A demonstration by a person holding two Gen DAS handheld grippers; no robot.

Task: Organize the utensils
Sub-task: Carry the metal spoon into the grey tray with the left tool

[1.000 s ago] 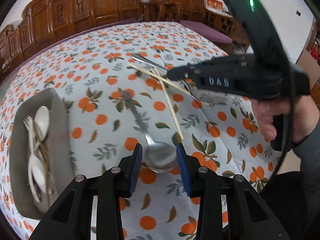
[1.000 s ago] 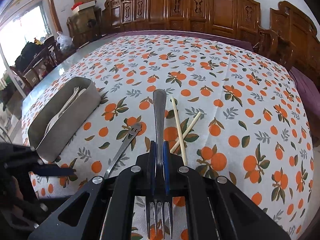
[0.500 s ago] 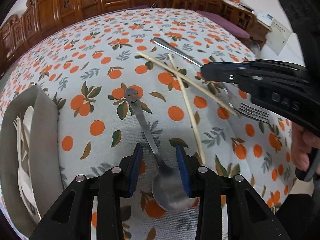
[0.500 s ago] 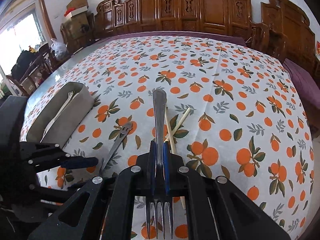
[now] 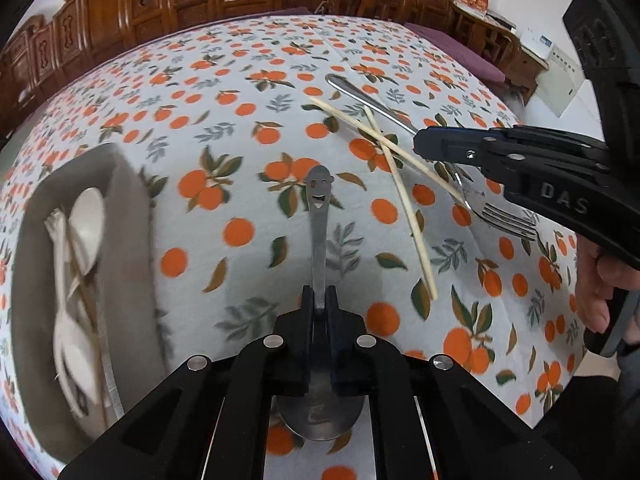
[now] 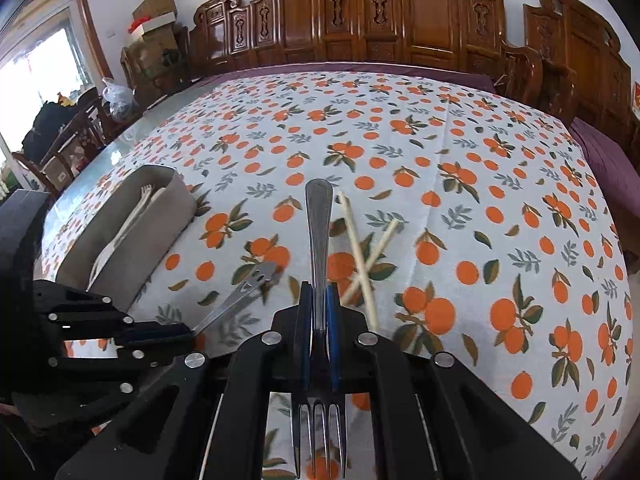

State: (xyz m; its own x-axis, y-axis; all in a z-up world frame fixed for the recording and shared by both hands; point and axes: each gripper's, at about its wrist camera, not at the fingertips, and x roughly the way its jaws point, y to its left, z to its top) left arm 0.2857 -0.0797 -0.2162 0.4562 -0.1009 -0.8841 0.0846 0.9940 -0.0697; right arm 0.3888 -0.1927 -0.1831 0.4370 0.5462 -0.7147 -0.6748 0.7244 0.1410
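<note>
Left wrist view: your left gripper (image 5: 319, 300) clamps the smiley-handled spoon (image 5: 319, 216) right of the grey tray (image 5: 128, 208); lift it level. Right wrist view: your right gripper (image 6: 318, 300) pinches the fork (image 6: 319, 216) right of that tray, beside crossed chopsticks (image 6: 362, 256); avoid them.

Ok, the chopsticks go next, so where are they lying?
The two chopsticks lie crossed on the tablecloth between the spoon in the left gripper and the fork in the right gripper, on the far side from the grey tray.
</note>
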